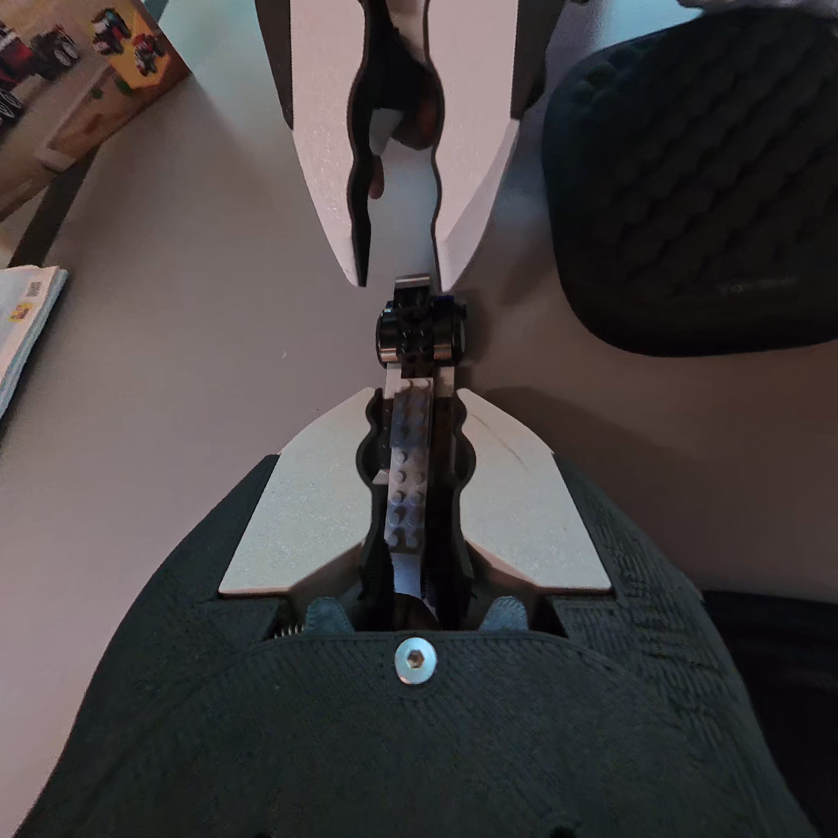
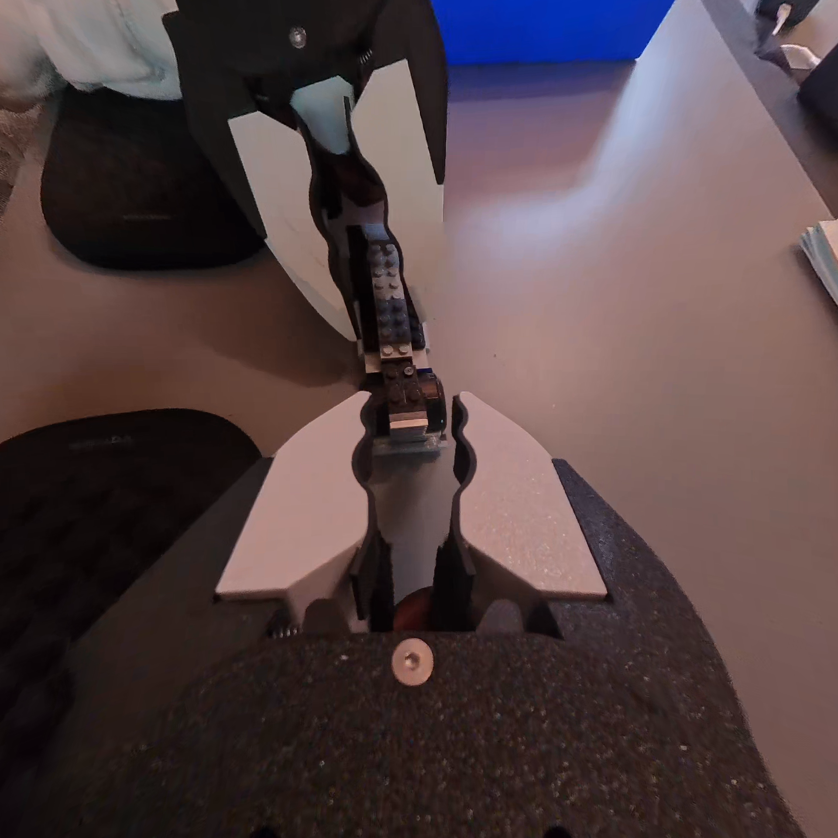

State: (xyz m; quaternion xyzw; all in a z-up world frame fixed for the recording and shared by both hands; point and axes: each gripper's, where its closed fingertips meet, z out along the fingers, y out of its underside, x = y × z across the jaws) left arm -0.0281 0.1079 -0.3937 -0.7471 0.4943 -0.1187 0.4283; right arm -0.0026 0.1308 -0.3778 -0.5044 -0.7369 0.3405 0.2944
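Observation:
A long toy-brick vehicle [image 1: 410, 453] with grey studded plates, black parts and black wheels [image 1: 421, 331] lies lengthwise between the fingers of my left gripper [image 1: 415, 392]. Both pads press on its sides, so the left gripper is shut on it. My right gripper [image 2: 413, 397] faces it from the other end. Its fingertips stand around the wheeled end of the model [image 2: 408, 399]. The left pad is at the model, but a gap shows between the right pad [image 2: 460, 421] and the wheel, so it is open. The right gripper also shows in the left wrist view [image 1: 401, 283].
The grey table [image 1: 204, 317] carries a black textured pad [image 1: 703, 181]; two such pads show in the right wrist view [image 2: 136, 190] [image 2: 90, 521]. A cardboard box with toy-vehicle pictures [image 1: 90, 68] and a booklet [image 1: 22, 326] lie at the left. A blue surface [image 2: 544, 27] stands beyond. Spacing between my two grippers at the tips: around 4 cm.

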